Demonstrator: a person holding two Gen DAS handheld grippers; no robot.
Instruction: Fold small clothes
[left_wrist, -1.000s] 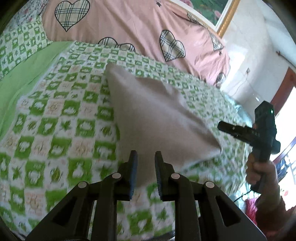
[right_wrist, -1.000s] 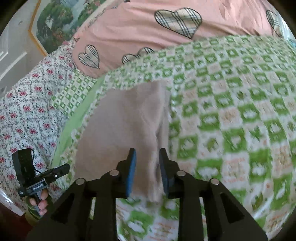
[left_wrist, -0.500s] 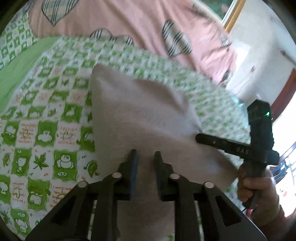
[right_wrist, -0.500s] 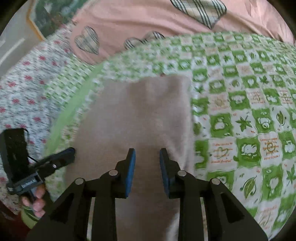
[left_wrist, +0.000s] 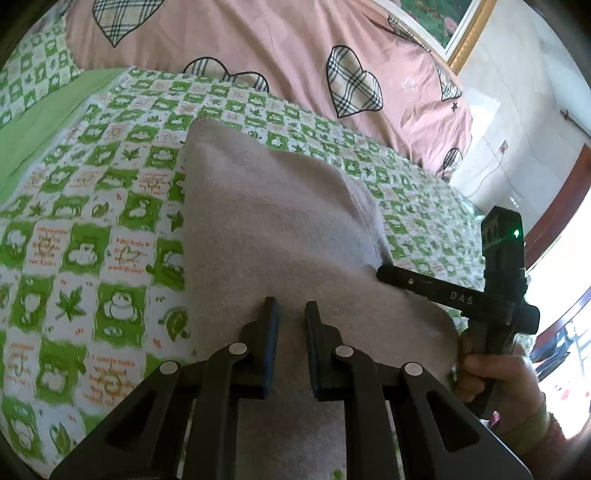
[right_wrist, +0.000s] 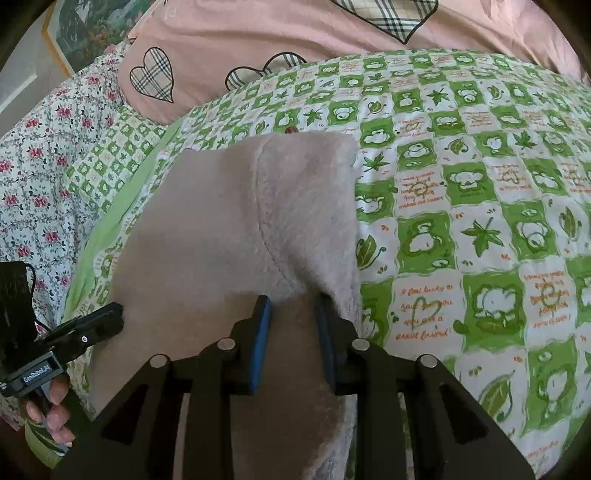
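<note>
Garment (left_wrist: 266, 229) near edge hidden, hand-held grippers

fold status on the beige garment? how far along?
Done: one fold appears laid, since the beige garment shows a doubled layer lying on the green checked bedspread. In hand: the left tongs, which have just been closing, and the right tongs each have its near edge between them. Left: further folds and release.

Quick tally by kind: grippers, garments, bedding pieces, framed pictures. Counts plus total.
Grippers: 2, left gripper and right gripper
Garments: 1, beige fleece garment
Bedding pieces: 3, green checked cover, pink heart quilt, floral sheet
Framed pictures: 1, framed picture
Total: 7
</note>
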